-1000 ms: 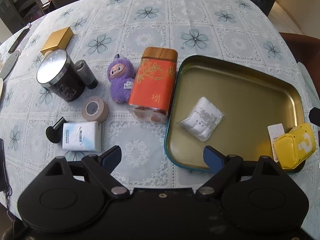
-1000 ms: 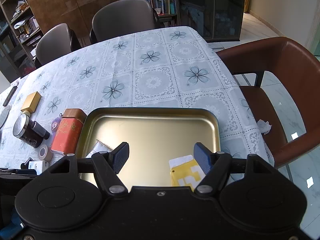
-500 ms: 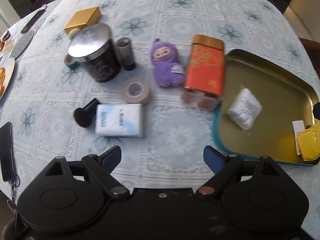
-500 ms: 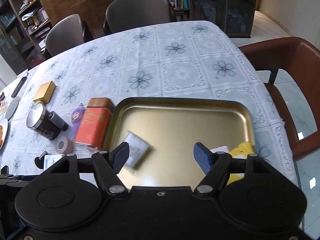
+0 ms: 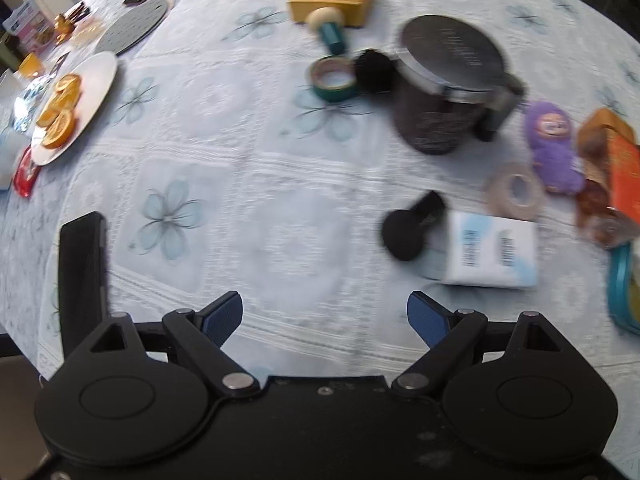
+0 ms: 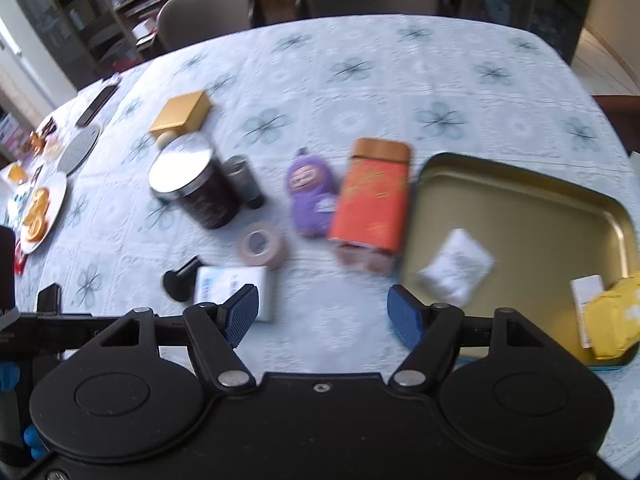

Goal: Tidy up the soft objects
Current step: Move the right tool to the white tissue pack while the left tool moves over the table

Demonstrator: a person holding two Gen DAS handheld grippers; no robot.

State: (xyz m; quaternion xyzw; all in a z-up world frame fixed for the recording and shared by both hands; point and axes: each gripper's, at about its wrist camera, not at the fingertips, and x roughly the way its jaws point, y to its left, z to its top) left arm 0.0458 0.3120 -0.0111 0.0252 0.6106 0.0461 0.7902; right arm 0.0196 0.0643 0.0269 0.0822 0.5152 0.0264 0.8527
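Observation:
A gold tray (image 6: 552, 196) with a teal rim lies at the right; in it are a white soft packet (image 6: 456, 268) and a yellow cushion cube (image 6: 616, 320). A purple plush doll (image 6: 310, 196) (image 5: 554, 146) lies on the tablecloth left of the orange tin (image 6: 374, 200). A white tissue pack (image 6: 232, 286) (image 5: 492, 250) lies nearer the front edge. My left gripper (image 5: 324, 316) hangs open over bare tablecloth, well left of the tissue pack. My right gripper (image 6: 322, 314) is open with nothing between its fingers, between the tissue pack and the tray.
A black lidded canister (image 6: 196, 184), a beige tape roll (image 6: 264, 244), a green tape roll (image 5: 334, 78), a gold box (image 6: 182, 110) and a black knob (image 5: 408, 228) crowd the middle. A plate of orange slices (image 5: 70, 106) sits at the left, a black phone (image 5: 82, 276) near the front edge.
Both grippers have swept left across the table, away from the tray. The left view now shows the plate and phone; the tray has slid to its right edge.

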